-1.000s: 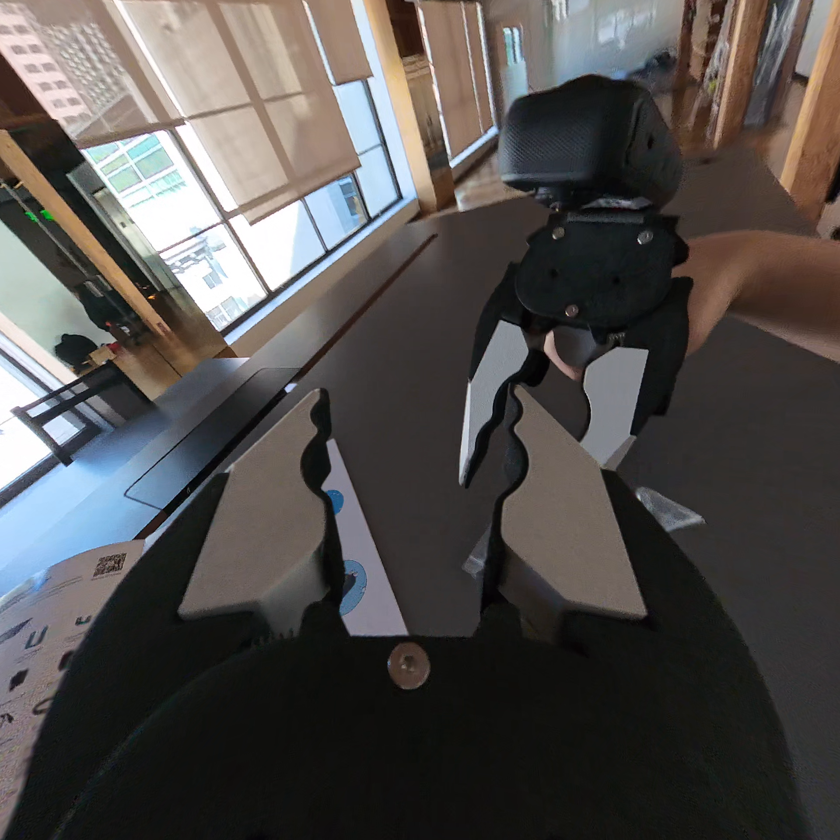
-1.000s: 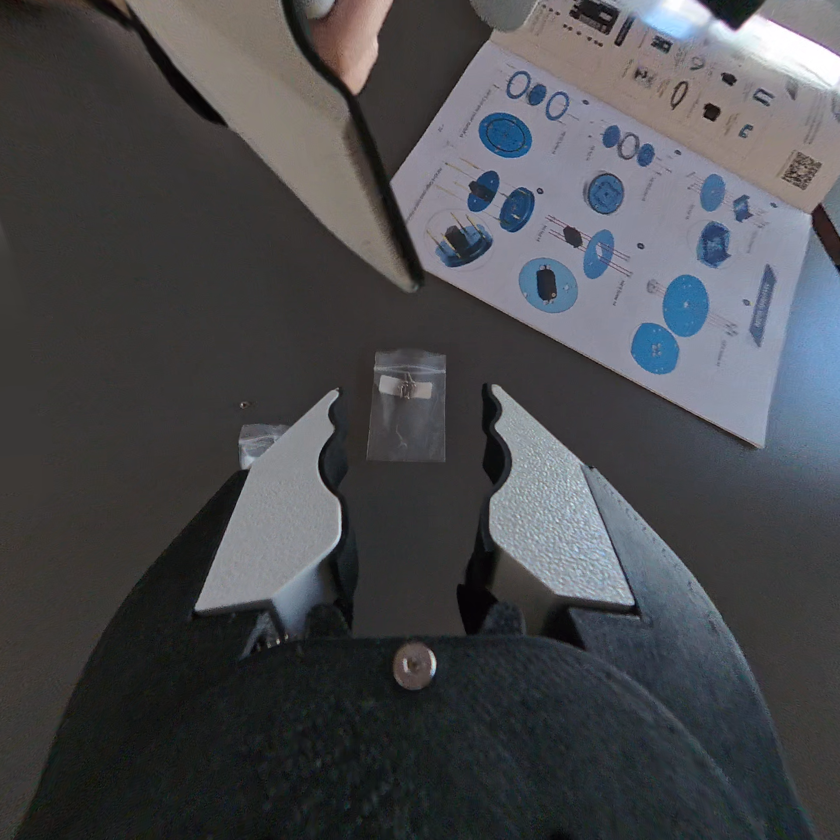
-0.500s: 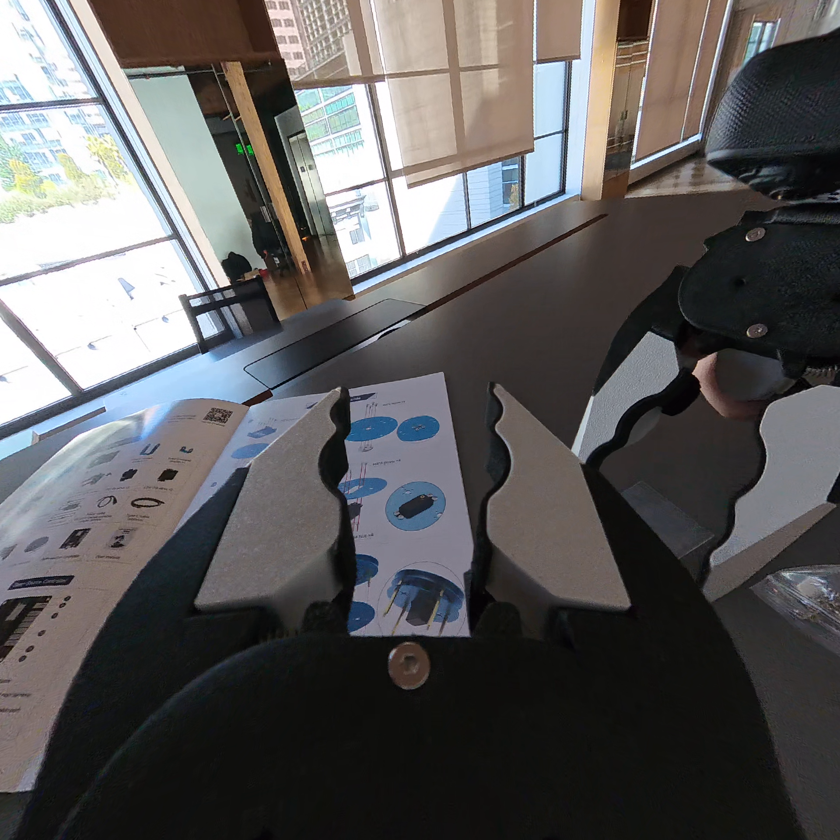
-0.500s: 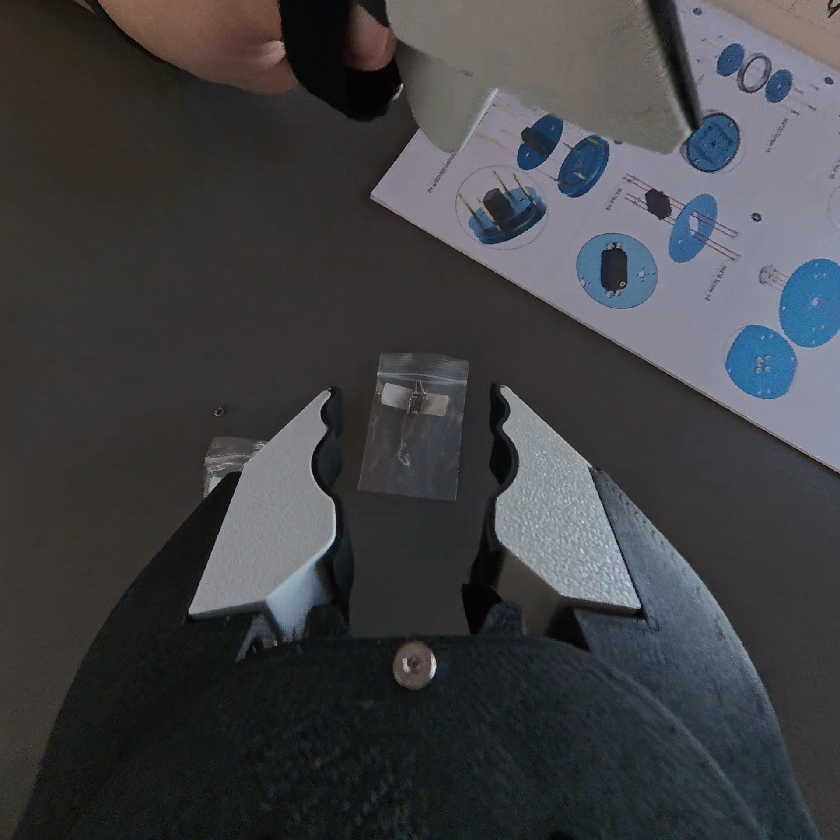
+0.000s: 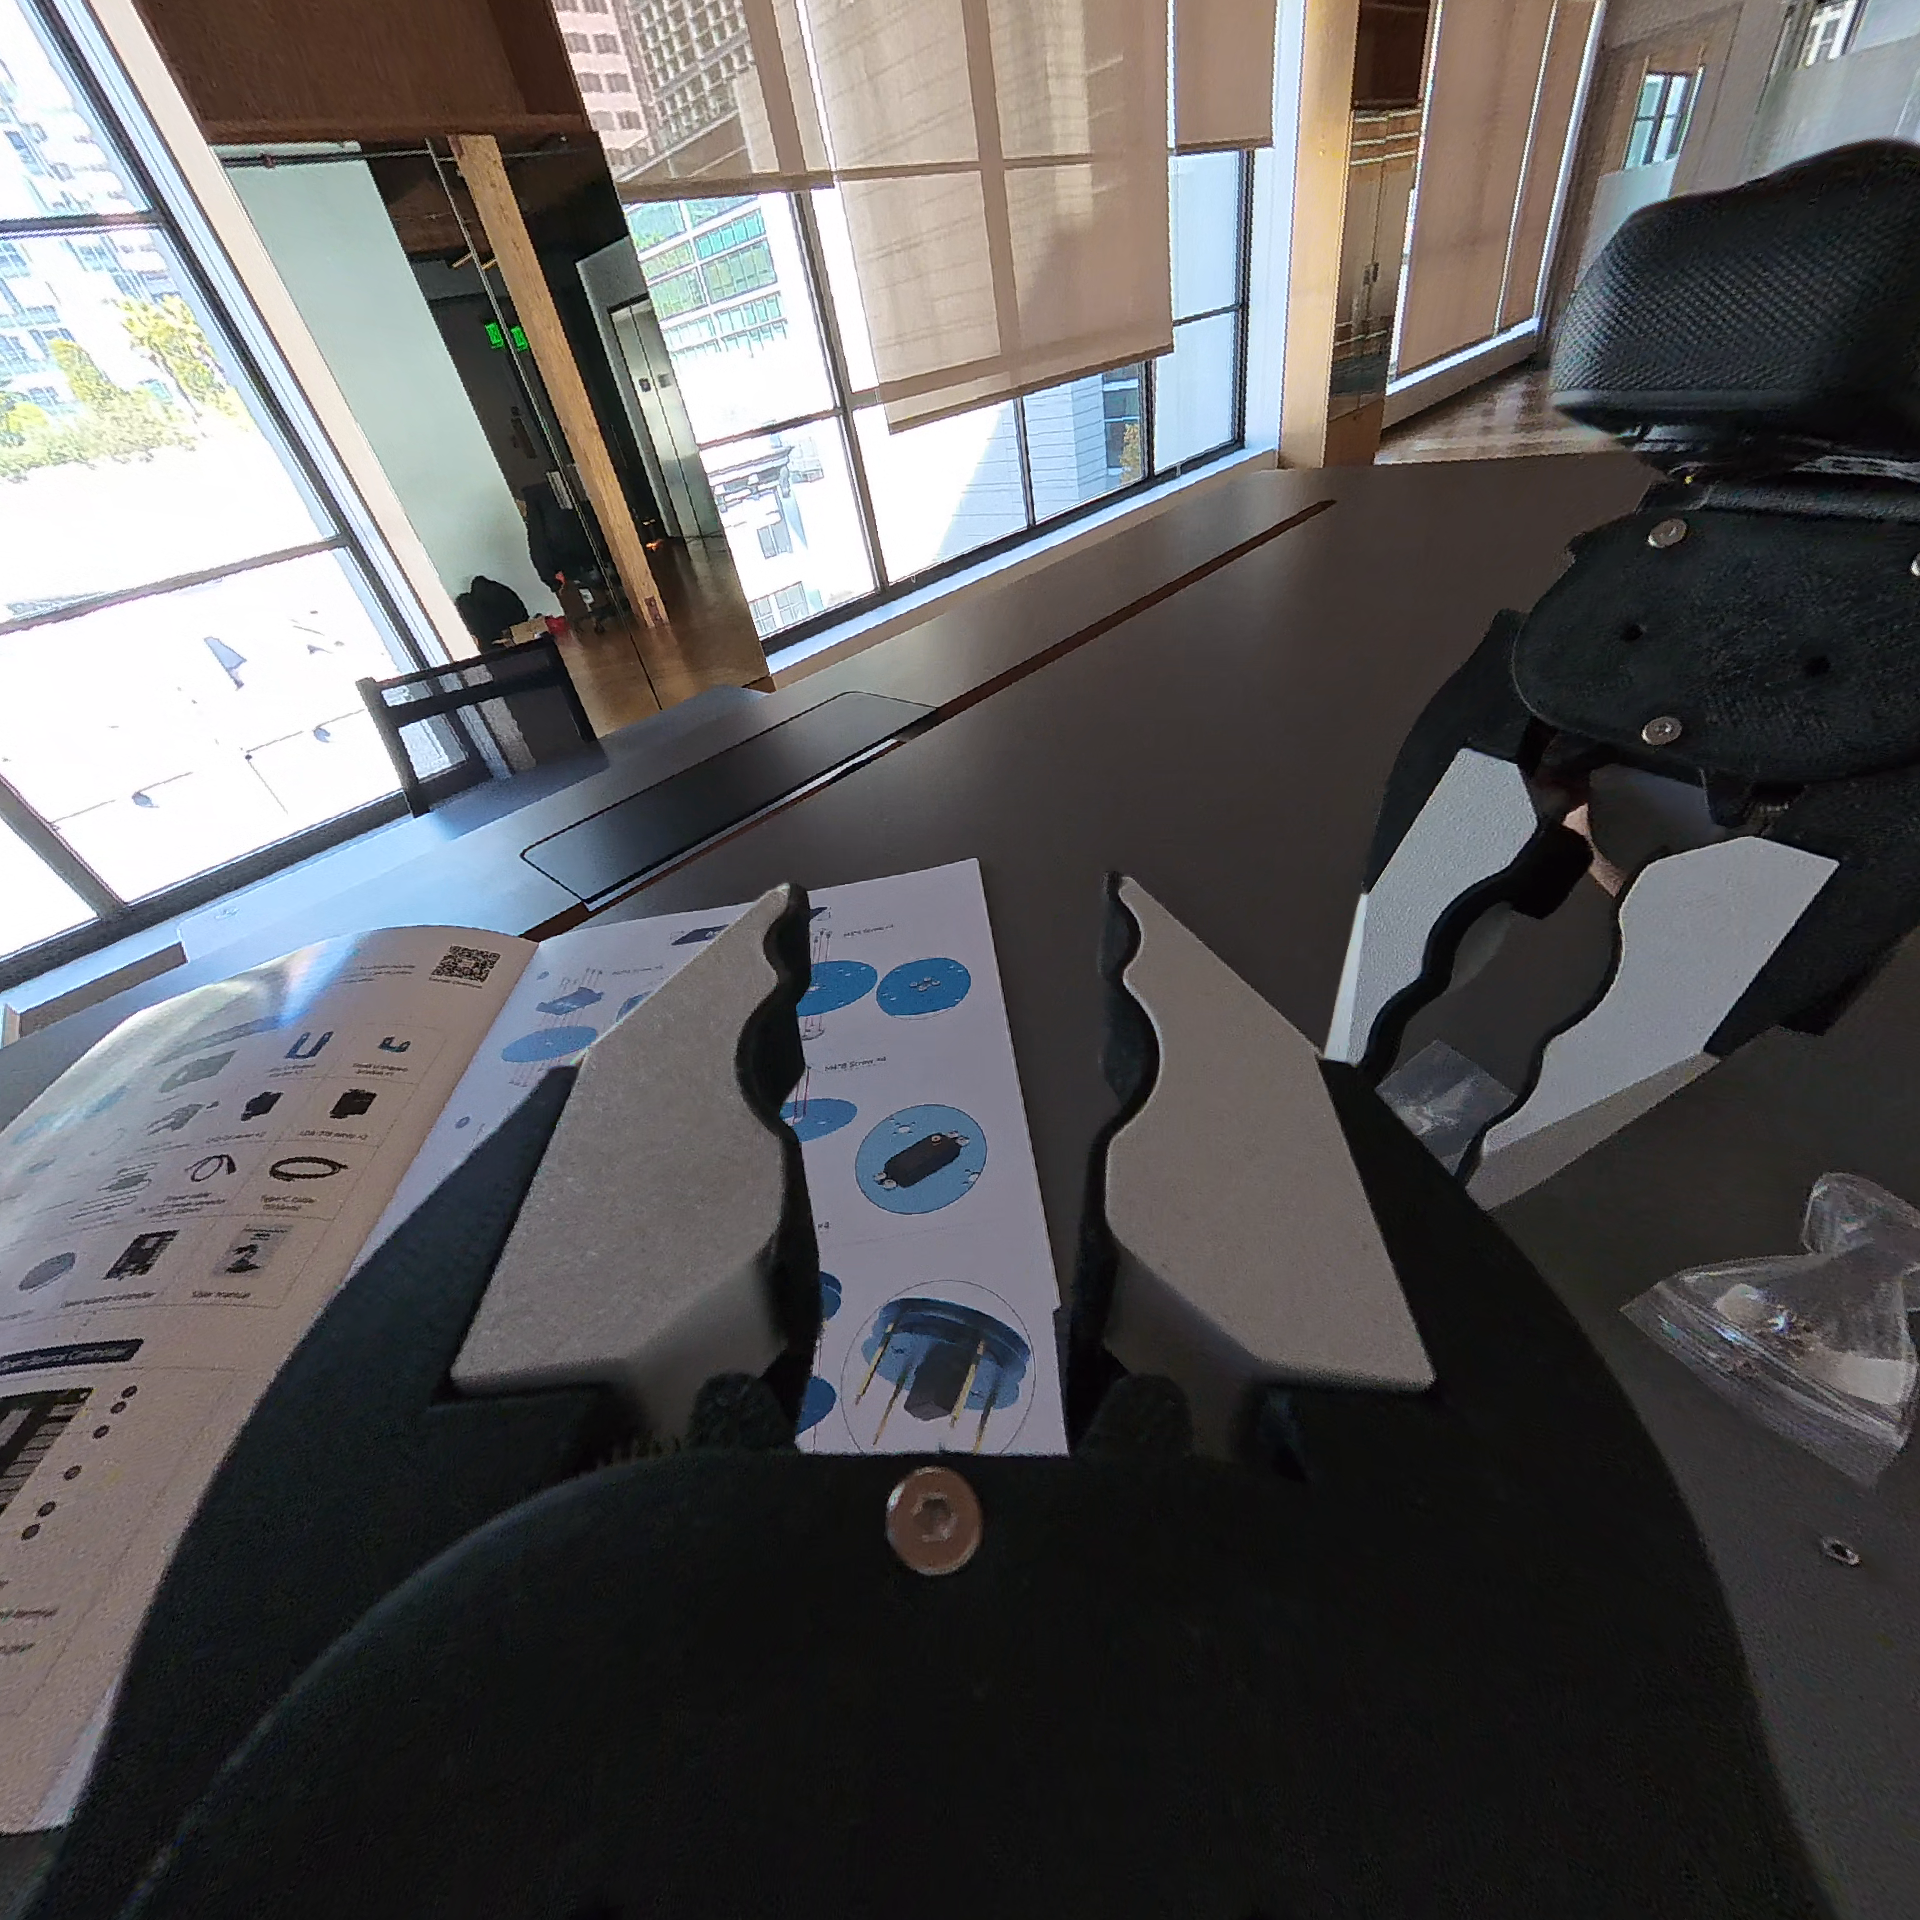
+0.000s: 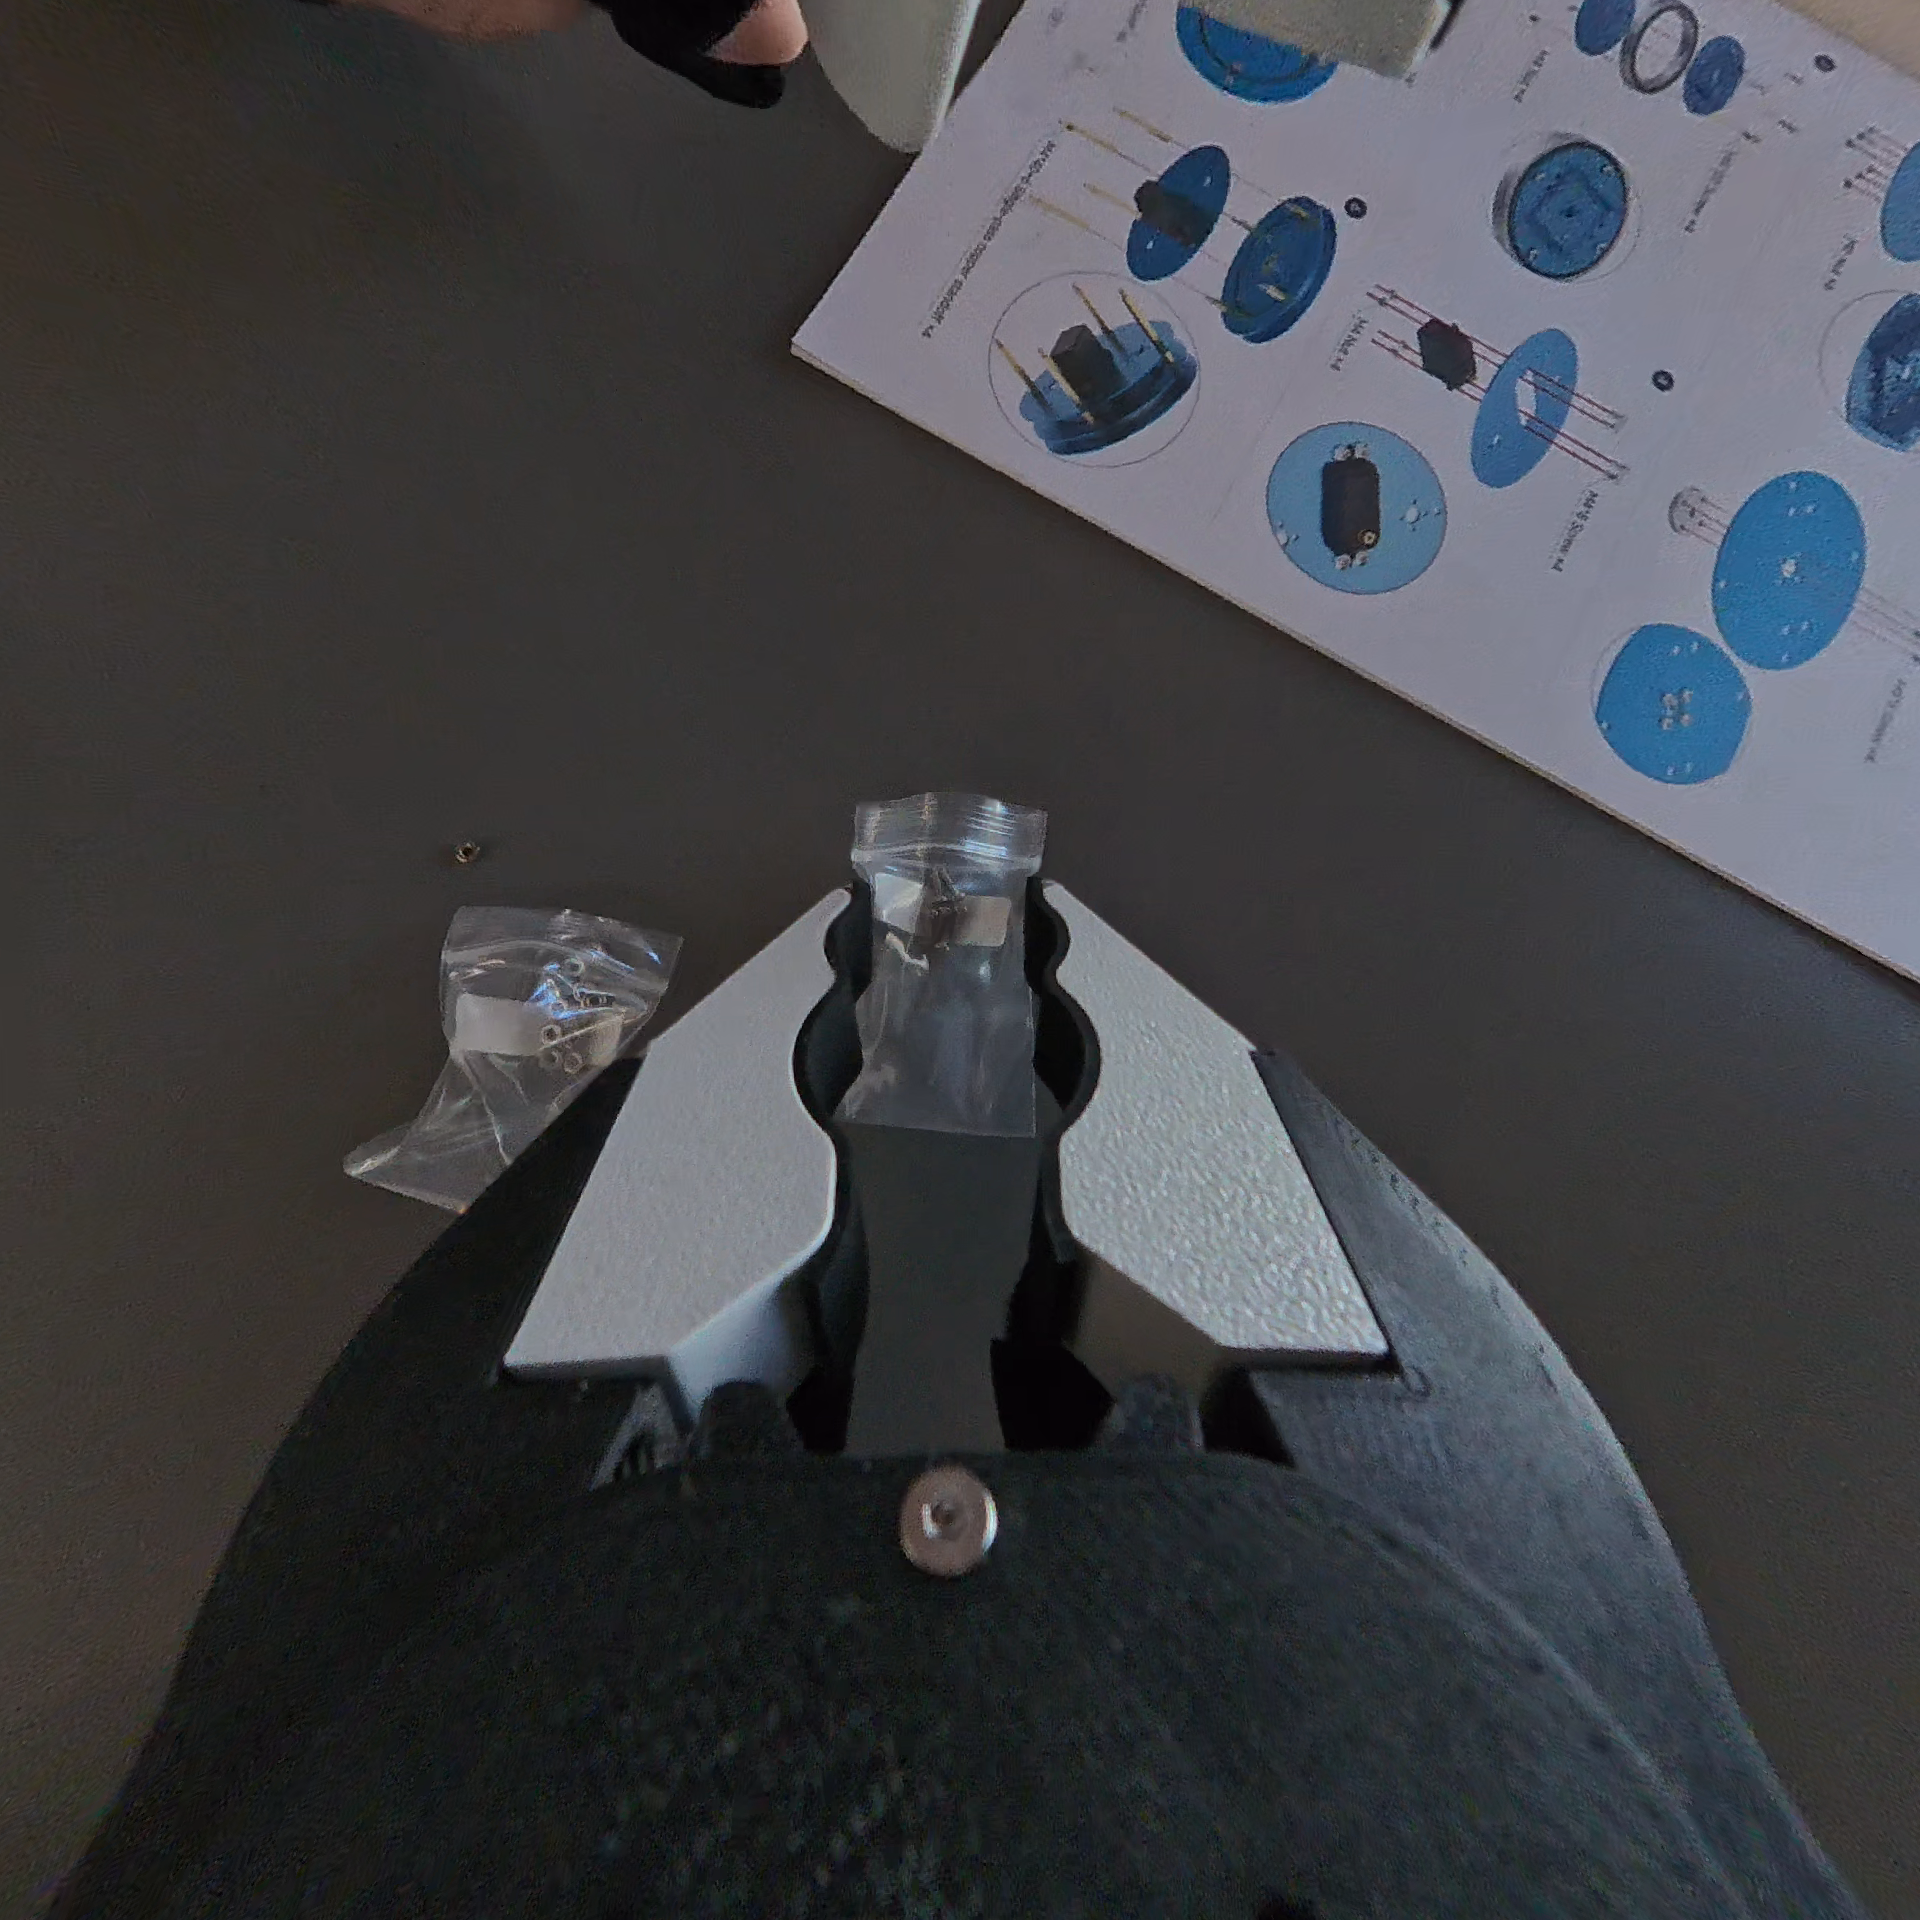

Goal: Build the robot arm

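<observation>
My right gripper (image 6: 945,894) points down at the dark table (image 6: 312,520), its jaws closed in on a small clear zip bag (image 6: 940,997) holding tiny metal parts. The bag sits pinched between both fingers, its top sticking out past the tips. My left gripper (image 5: 951,894) is open and empty, held above the open instruction booklet (image 5: 914,1039). The right gripper also shows in the left wrist view (image 5: 1423,1101), at the right. A finger (image 6: 883,62) of the left gripper and the hand holding it show at the top of the right wrist view.
A second clear bag of small parts (image 6: 530,1029) lies just left of my right gripper and shows crumpled in the left wrist view (image 5: 1787,1340). A tiny loose nut (image 6: 468,854) lies beyond it. The booklet (image 6: 1455,416) spreads at the upper right. Large windows (image 5: 935,468) stand past the table. My right gripper's tips are some 7 cm from the tiny loose nut (image 6: 468,854).
My right gripper has come down over the small bag and its jaws have narrowed onto it. My left gripper has swung left over the booklet and stayed open.
</observation>
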